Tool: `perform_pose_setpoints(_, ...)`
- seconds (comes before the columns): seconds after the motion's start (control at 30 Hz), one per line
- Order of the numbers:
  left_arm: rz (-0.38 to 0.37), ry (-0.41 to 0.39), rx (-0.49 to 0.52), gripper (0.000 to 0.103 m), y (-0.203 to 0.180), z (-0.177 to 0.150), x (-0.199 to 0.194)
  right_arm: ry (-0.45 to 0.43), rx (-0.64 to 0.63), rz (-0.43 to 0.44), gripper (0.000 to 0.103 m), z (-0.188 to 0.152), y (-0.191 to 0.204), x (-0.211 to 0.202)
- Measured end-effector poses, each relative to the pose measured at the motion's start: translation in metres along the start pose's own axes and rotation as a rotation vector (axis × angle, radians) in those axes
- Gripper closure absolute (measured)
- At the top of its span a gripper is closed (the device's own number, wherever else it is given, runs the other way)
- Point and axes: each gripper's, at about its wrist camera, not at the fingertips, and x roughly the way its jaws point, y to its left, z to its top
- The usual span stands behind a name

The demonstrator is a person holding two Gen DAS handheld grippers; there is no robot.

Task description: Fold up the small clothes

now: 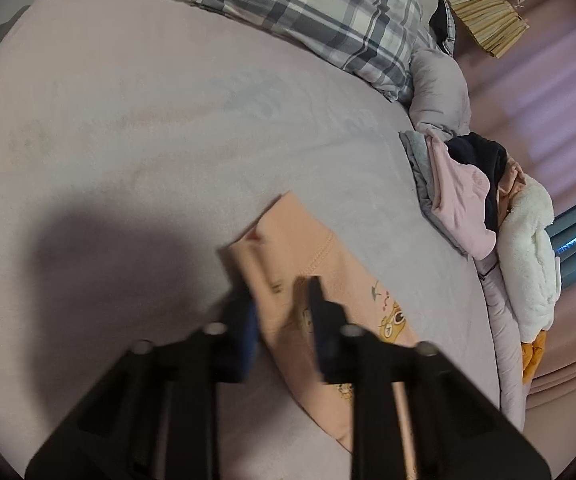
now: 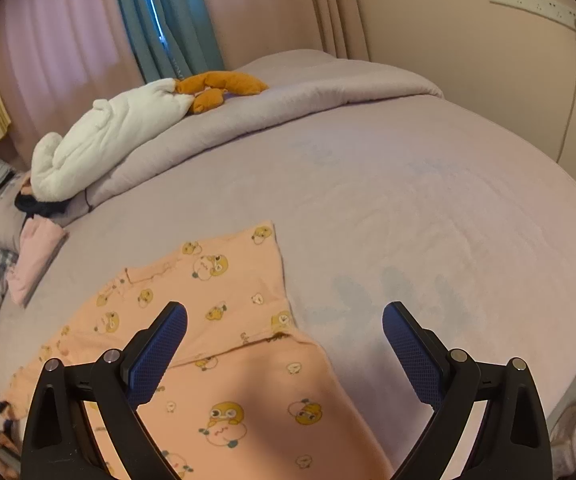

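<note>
We have barely begun folding: our left gripper [image 1: 283, 304] pinches the peach pyjama top's [image 2: 223, 292] edge, our right gripper [image 2: 285, 334] hovers wide above it.

The peach-pink garment [image 2: 243, 312] carries a print of yellow-and-white cartoon characters, and it lies on a plain pale lilac bed sheet [image 2: 428, 208]. The pillow [image 1: 328, 12] is checked — grey, navy and cream. The plush toy [image 2: 119, 132] is white with orange feet, while the curtains [image 2: 63, 52] are pink beside a teal one — and both grippers' pads [image 2: 155, 356] are dark blue on black frames.
</note>
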Motion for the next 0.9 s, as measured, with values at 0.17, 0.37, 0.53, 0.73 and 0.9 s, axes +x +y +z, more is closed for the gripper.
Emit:
perform_pose_setpoints(0.17, -0.001, -0.020, -0.017, 0.096, -0.001, -0.003, -0.006, 0.013, -0.002, 0.025, 0.005, -0.002, 0.001, 0.000)
perform_pose_setpoints(0.37, -0.047, -0.047, 0.040, 0.097, -0.026, -0.008, -0.023, 0.023, -0.001, 0.070, 0.005, -0.004, 0.003, -0.001)
perform_pose_setpoints(0.53, -0.113, -0.054, 0.098, 0.097, -0.055, -0.017, -0.041, 0.018, 0.012, 0.099, 0.005, -0.006, 0.003, -0.005)
perform_pose_setpoints(0.73, -0.192, -0.045, 0.176, 0.097, -0.093, -0.035, -0.057, 0.026, 0.018, 0.092, 0.005, -0.008, -0.002, -0.006)
perform_pose_setpoints(0.9, -0.237, -0.021, 0.265, 0.097, -0.124, -0.058, -0.064, 0.024, 0.040, 0.088, 0.005, -0.009, -0.010, -0.009)
